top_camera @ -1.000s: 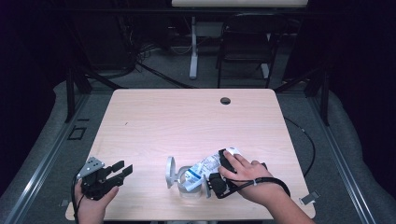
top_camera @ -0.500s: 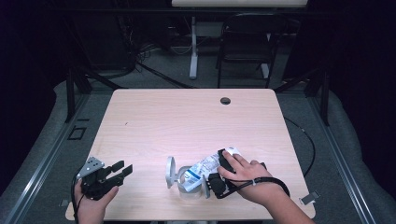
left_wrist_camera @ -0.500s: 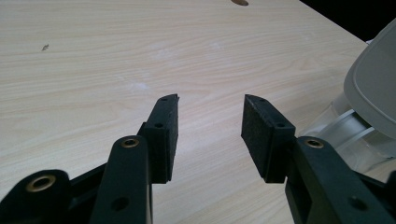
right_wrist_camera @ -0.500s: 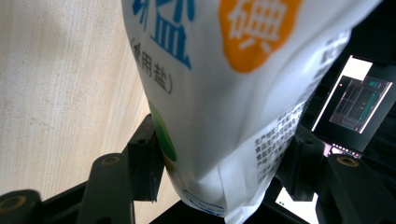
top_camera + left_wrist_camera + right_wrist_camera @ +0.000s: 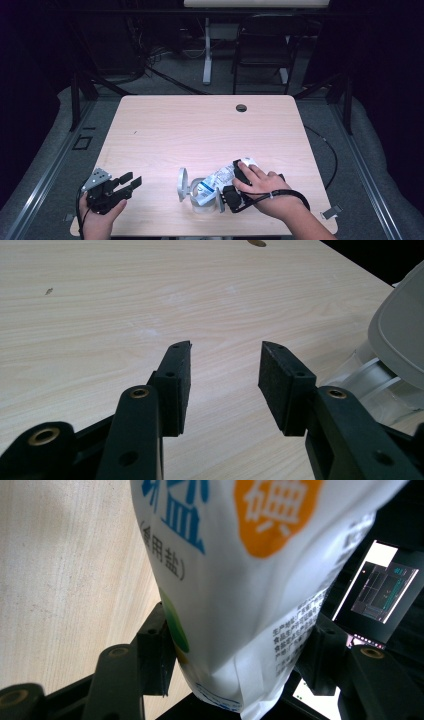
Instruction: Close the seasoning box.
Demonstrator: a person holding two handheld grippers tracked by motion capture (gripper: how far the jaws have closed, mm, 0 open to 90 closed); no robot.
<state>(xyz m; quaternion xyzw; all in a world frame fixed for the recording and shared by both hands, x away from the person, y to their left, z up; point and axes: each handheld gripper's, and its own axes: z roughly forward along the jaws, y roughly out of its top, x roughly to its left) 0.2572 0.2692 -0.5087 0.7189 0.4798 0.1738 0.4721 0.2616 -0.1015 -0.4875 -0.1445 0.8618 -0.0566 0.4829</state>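
A: Looking at a white salt bag (image 5: 240, 580), blue and orange print, small black text, crinkling near the front edge of the surface (image 5: 200, 130), lying against a clear lidded container (image 5: 192, 187).

B: Yep. Right gripper (image 5: 235, 660) clamping its bottom seam; left gripper (image 5: 225, 385) sitting released, holding nothing.

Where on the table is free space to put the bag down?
The table is bare from the cable hole down to the clear container, also between it and the left gripper. The near edge around the bag and right gripper is crowded.
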